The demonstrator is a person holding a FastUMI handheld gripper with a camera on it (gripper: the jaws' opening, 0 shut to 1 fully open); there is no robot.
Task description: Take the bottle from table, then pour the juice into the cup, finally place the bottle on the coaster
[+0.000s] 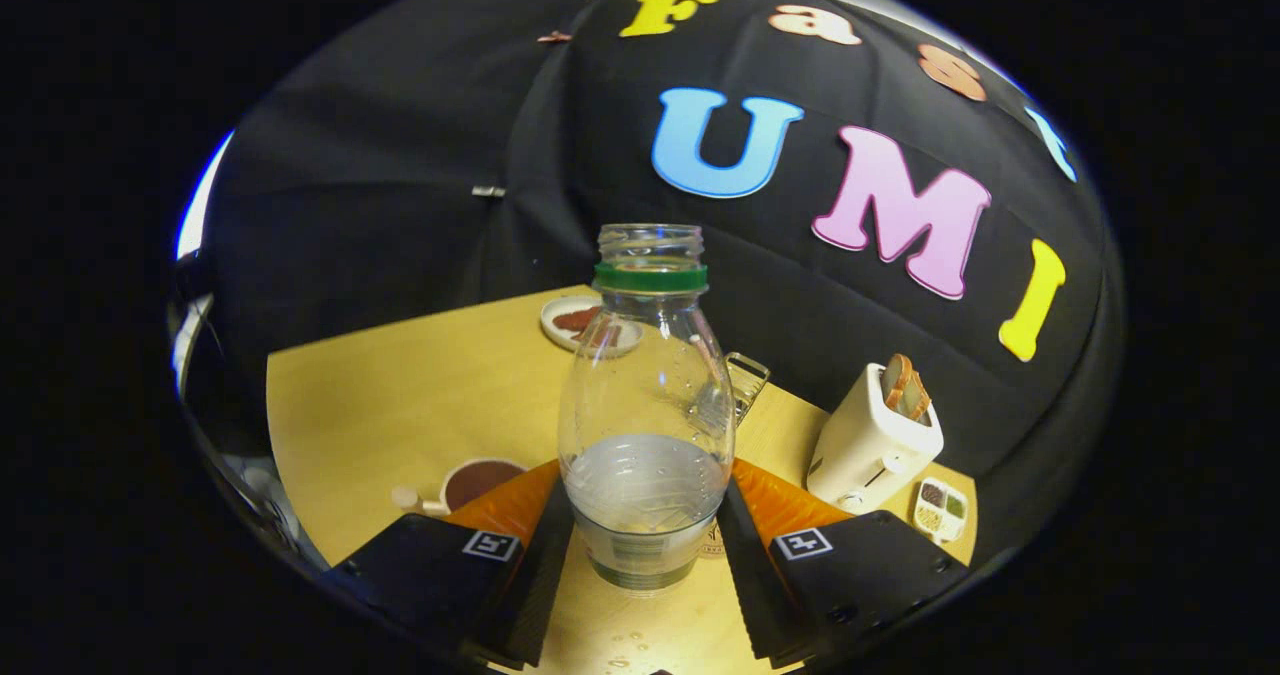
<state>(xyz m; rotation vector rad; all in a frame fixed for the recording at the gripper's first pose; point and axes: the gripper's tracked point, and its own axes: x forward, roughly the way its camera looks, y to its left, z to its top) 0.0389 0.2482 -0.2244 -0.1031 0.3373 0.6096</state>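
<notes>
The bottle (646,405) is held upright at the centre of the frame, low on its body between the jaws of the gripper (646,545), which are closed against both its sides so the liquid stays level. The cup (478,482) stands at lower left on the bench (400,395), within reach for pouring.

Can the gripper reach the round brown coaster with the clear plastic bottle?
Probably yes: the gripper, shut on the bottle, has bare wooden table before the coaster.

The gripper (646,555) points level, its 2 fingers (545,565) pressed against the bottle's (646,405) lower sides.
</notes>
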